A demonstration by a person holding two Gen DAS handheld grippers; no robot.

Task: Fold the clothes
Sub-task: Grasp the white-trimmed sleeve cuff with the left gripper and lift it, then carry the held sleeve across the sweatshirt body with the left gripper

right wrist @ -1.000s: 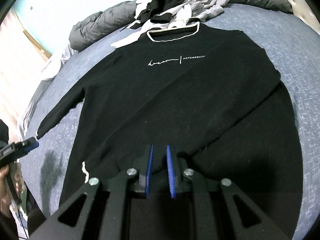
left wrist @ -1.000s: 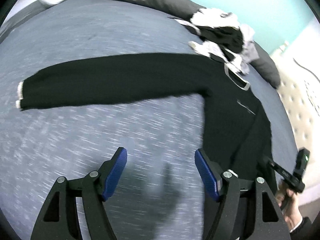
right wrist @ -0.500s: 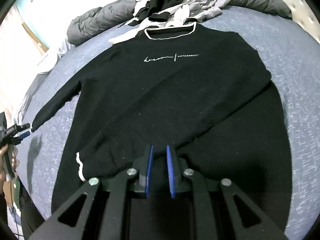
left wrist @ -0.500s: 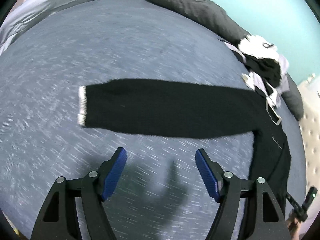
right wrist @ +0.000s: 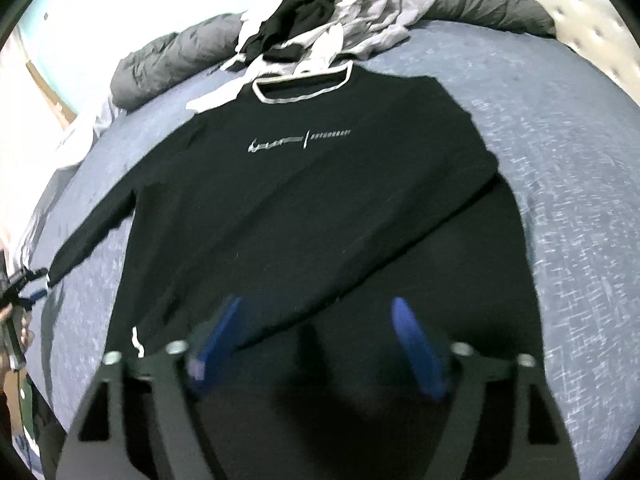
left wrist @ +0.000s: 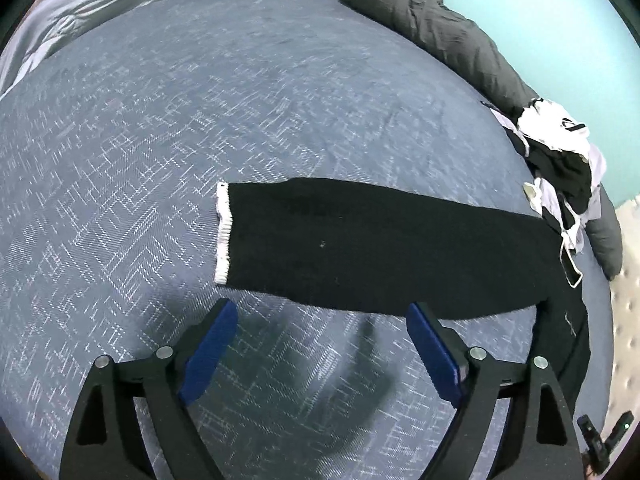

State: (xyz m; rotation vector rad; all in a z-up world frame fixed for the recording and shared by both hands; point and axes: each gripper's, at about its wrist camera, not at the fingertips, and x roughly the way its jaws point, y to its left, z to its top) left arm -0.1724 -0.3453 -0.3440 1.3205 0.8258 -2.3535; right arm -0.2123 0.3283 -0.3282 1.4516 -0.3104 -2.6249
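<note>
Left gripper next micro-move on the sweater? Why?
Probably ease the left gripper forward and down onto the white cuff of the outstretched sleeve, then close. Its jaws are open and empty, short of the cuff; the other sleeve already lies folded across the black sweater, and the right gripper is open.

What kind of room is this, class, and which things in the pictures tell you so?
Most likely a bedroom. A black sweater lies spread on a bed with a blue patterned cover, a rumpled grey duvet sits along the far edge, and a tufted headboard stands behind it.
</note>
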